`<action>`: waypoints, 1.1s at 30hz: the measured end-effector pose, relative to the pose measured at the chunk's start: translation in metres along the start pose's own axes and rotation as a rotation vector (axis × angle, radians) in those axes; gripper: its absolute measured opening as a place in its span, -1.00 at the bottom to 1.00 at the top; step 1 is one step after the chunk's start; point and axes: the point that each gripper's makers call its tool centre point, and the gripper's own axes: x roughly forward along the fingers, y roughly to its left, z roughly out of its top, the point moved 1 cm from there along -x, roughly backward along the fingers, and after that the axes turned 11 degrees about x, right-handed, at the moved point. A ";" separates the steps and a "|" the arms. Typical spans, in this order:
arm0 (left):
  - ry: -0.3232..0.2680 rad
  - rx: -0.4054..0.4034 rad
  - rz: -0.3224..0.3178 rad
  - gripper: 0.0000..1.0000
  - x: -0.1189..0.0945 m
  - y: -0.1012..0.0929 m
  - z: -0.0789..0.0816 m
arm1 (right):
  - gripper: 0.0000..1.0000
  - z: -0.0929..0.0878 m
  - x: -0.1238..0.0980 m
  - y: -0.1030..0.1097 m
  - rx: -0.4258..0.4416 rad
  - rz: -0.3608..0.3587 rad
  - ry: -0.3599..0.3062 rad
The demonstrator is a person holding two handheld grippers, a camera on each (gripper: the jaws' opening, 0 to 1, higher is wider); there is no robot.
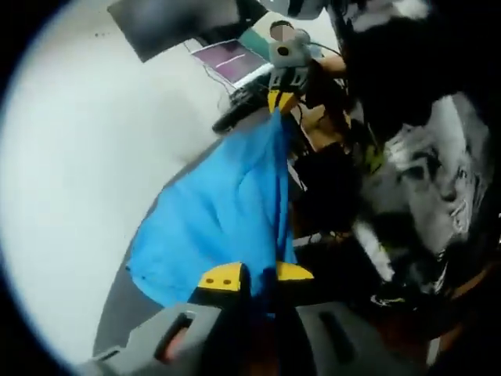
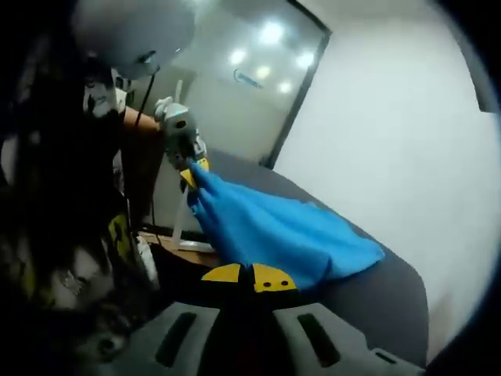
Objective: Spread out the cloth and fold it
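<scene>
Clearly, both grippers are pinching the blue cloth [image 1: 227,219]; left gripper [image 1: 256,274] at lower centre; right gripper [image 2: 252,277] likewise; jaws clamped narrow.

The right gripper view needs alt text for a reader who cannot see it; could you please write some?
A blue cloth is stretched in the air between two grippers: the right gripper, jaws shut on its near edge, and the left gripper gripping the far corner. Part of the cloth drapes onto a dark grey table.
</scene>
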 end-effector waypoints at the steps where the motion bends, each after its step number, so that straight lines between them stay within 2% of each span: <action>1: 0.006 -0.008 0.006 -0.78 -0.002 0.000 -0.002 | -0.99 -0.001 -0.001 0.000 0.006 0.000 0.002; 2: 0.007 -0.012 0.008 -0.78 -0.004 -0.001 -0.004 | -0.99 -0.004 -0.003 0.001 0.017 0.001 0.010; 6: 0.020 -0.109 0.006 -0.78 -0.015 -0.002 -0.009 | -0.99 -0.014 -0.002 0.002 0.025 -0.009 0.026; 8: 0.035 -0.137 0.029 -0.78 -0.021 0.001 -0.017 | -0.99 -0.014 -0.001 0.002 0.042 -0.012 0.020; 10: 0.026 -0.177 0.040 -0.78 -0.027 0.002 -0.022 | -0.99 -0.012 0.000 0.003 0.046 -0.011 0.007; 13: -0.040 -0.354 0.025 -0.77 -0.037 -0.001 -0.025 | -0.99 -0.010 0.002 0.002 0.046 -0.009 -0.003; 14: -0.039 -0.396 0.079 -0.73 -0.040 0.004 -0.031 | -0.99 -0.009 0.002 0.002 0.046 -0.008 -0.005; 15: -0.025 -0.355 0.111 -0.66 -0.043 0.006 -0.035 | -0.99 -0.008 0.002 0.002 0.048 -0.008 -0.007; 16: -0.011 -0.312 0.133 -0.48 -0.044 0.007 -0.035 | -0.99 -0.008 0.003 0.002 0.046 -0.007 -0.010; 18: -0.019 -0.289 0.157 -0.07 -0.043 0.005 -0.028 | -0.99 -0.008 0.003 0.002 0.042 -0.008 -0.009; 19: -0.002 -0.200 0.154 0.23 -0.041 0.004 -0.021 | -0.99 -0.008 0.003 0.001 0.042 -0.009 -0.009; 20: 0.020 -0.100 0.149 0.41 -0.037 0.001 -0.014 | -0.99 -0.008 0.003 0.000 0.043 -0.010 -0.009; 21: 0.040 0.015 0.151 0.50 -0.033 -0.002 -0.006 | -0.99 -0.008 0.004 -0.001 0.048 -0.012 -0.013; 23: 0.043 0.174 0.204 0.38 -0.029 -0.004 0.008 | -0.99 -0.005 0.004 -0.003 0.074 -0.013 -0.033; 25: 0.023 0.260 0.259 0.08 -0.021 -0.005 0.014 | -0.99 -0.002 0.006 -0.005 0.113 -0.008 -0.061; 27: 0.044 0.336 0.304 -0.05 -0.012 -0.008 0.006 | -0.99 0.001 0.008 -0.009 0.143 -0.012 -0.080; 28: 0.073 0.375 0.315 -0.03 -0.008 -0.011 -0.001 | -0.99 0.003 0.010 -0.012 0.165 -0.017 -0.089; 30: 0.055 0.427 0.291 0.07 0.002 -0.021 -0.003 | -0.99 0.007 0.013 -0.019 0.191 -0.026 -0.093; 31: 0.054 0.464 0.286 0.20 0.004 -0.023 -0.004 | -0.99 0.008 0.014 -0.020 0.191 -0.027 -0.094; 33: 0.093 0.558 0.281 0.32 0.007 -0.027 -0.016 | -0.99 0.011 0.015 -0.023 0.193 -0.032 -0.099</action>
